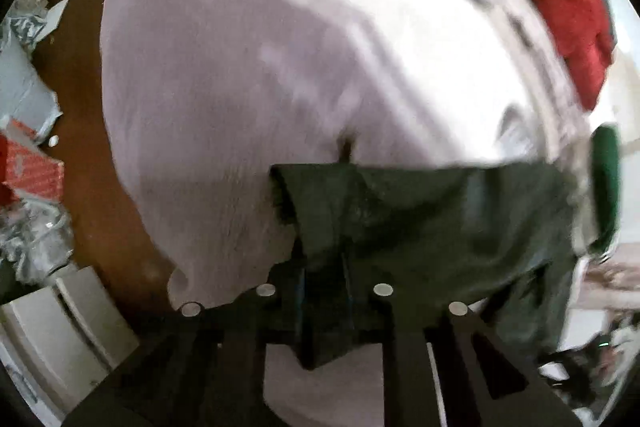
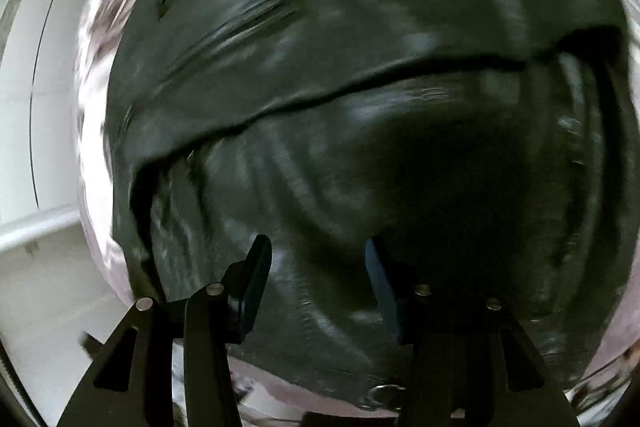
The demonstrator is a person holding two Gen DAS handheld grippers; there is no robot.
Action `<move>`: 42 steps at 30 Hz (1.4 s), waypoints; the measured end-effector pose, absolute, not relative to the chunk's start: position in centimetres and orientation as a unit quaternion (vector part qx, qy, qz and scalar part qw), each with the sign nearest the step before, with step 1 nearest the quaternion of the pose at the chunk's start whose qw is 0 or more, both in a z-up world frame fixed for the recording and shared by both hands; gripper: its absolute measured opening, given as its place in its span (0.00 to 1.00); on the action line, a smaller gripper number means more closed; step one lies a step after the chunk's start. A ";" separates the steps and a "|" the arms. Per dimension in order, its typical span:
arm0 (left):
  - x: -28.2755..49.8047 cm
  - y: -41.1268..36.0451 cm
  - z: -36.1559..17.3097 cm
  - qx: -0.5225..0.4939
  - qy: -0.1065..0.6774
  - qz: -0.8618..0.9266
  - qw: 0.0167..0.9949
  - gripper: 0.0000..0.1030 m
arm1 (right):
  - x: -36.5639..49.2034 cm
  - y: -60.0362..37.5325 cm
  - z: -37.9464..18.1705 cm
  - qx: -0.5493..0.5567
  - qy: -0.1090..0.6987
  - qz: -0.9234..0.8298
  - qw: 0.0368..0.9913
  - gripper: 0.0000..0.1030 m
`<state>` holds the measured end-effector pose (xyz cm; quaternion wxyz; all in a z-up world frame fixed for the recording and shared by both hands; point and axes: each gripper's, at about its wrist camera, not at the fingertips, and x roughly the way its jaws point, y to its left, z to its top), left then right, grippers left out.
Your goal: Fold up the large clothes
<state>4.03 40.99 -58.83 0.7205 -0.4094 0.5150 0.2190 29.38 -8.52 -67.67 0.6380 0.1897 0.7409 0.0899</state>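
Pale lilac bedding (image 1: 224, 99) serves as work surface, brown floor (image 1: 88, 187) and clutter beyond its edge; both views blurred. Left gripper (image 1: 324, 291) points steeply down, jaws nearly together, pinching an edge of the dark green garment (image 1: 420, 219); cloth drapes from the fingers out to the right of that view. Right gripper (image 2: 316, 271) hovers over the same garment (image 2: 360, 87), jaws about half apart, nothing between the pads; cloth lies directly under and ahead of them. A fold edge (image 2: 360, 83) runs side to side across the right wrist view, further out; garment's long axis seems to follow it. Left hand already has cloth, so the right must likely close next on the fabric beneath. Farthest: red clothing (image 1: 560, 7) at bed's edge.
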 end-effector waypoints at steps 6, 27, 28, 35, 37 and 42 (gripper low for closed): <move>7.7 47.1 -54.7 -0.389 0.465 0.199 0.770 0.08 | 30.5 -1.4 -66.5 0.161 0.727 0.131 0.655 0.50; 6.9 47.4 -63.8 -0.602 0.455 0.166 0.635 0.82 | 34.4 -0.4 -69.1 0.262 0.705 0.069 0.655 0.72; 7.7 46.8 -64.8 -0.606 0.448 0.175 0.634 0.82 | 34.5 -0.3 -69.1 0.263 0.704 0.069 0.656 0.72; 12.4 46.6 -63.2 -0.546 0.379 0.254 0.702 0.65 | 35.4 0.1 -69.5 0.250 0.701 0.080 0.663 0.72; 14.0 47.0 -62.2 -0.525 0.376 0.252 0.721 0.05 | 35.6 0.0 -69.9 0.256 0.702 0.087 0.659 0.72; 17.5 47.2 -59.1 -0.472 0.369 0.232 0.767 0.03 | 36.0 -1.4 -69.6 0.273 0.698 0.100 0.655 0.72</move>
